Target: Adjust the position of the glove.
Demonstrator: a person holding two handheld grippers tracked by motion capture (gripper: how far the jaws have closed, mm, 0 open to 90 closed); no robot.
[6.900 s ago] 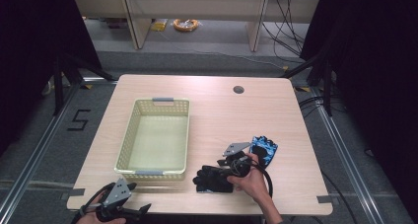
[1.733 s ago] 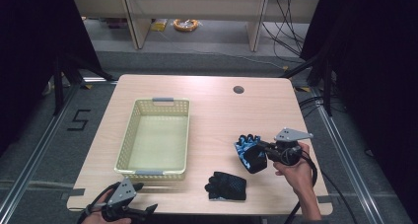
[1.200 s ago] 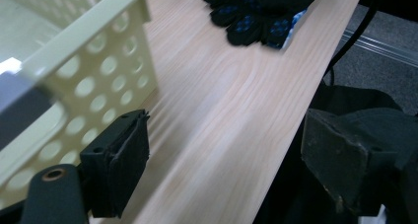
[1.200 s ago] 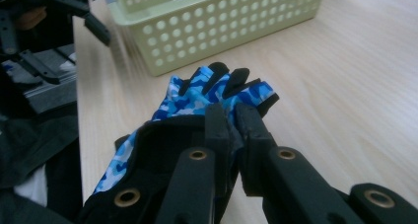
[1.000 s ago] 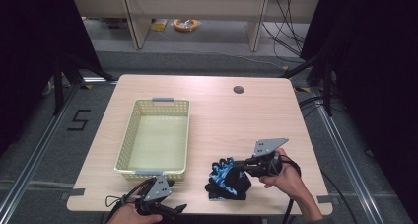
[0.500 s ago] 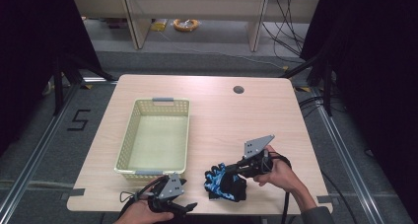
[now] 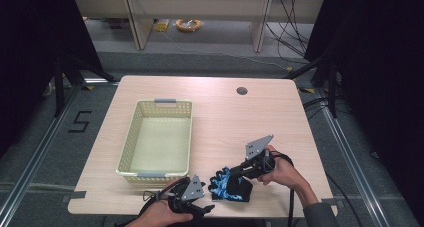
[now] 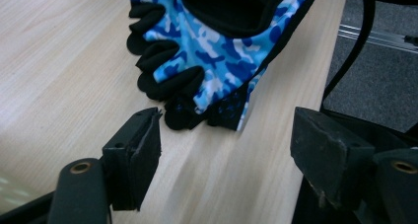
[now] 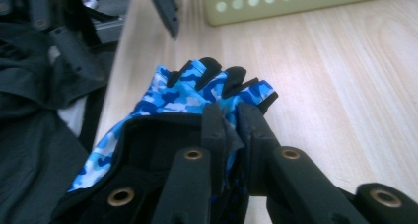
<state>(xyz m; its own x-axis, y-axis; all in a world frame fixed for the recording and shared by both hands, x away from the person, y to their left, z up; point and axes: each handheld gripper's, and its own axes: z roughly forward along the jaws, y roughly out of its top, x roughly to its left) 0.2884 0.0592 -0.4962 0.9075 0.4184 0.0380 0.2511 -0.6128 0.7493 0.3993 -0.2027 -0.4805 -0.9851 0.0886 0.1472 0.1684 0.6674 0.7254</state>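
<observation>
Right gripper (image 7: 239, 173) clamped on the blue camouflage glove (image 7: 226, 181), jaws pinching a fold of its cuff edge with fabric bunched between the pads, as seen close up in the right gripper view (image 9: 229, 120); jaws just now easing slightly wider, cloth still pinched. Glove held low over the wooden table (image 7: 220, 122), in front of and to the right of the basket (image 7: 158, 137), at its near right corner, finger ends pointing toward the left gripper (image 7: 206, 207). Under the blue glove, a black glove (image 7: 240, 193) lying flat on the tabletop, touching it. Left gripper just in front of the basket's near wall, close to the table's near edge, jaws standing wide apart and just now narrowing a little, nothing between them; in the left gripper view (image 8: 224, 150) bare wood between the pads, glove fingertips (image 8: 167, 86) just beyond them, not touching. Near table edge right beside both gloves, little room left toward the person. Open wood to the right of the basket and behind the gloves, up to the round hole (image 7: 242, 91) near the far edge. Basket interior bare.
</observation>
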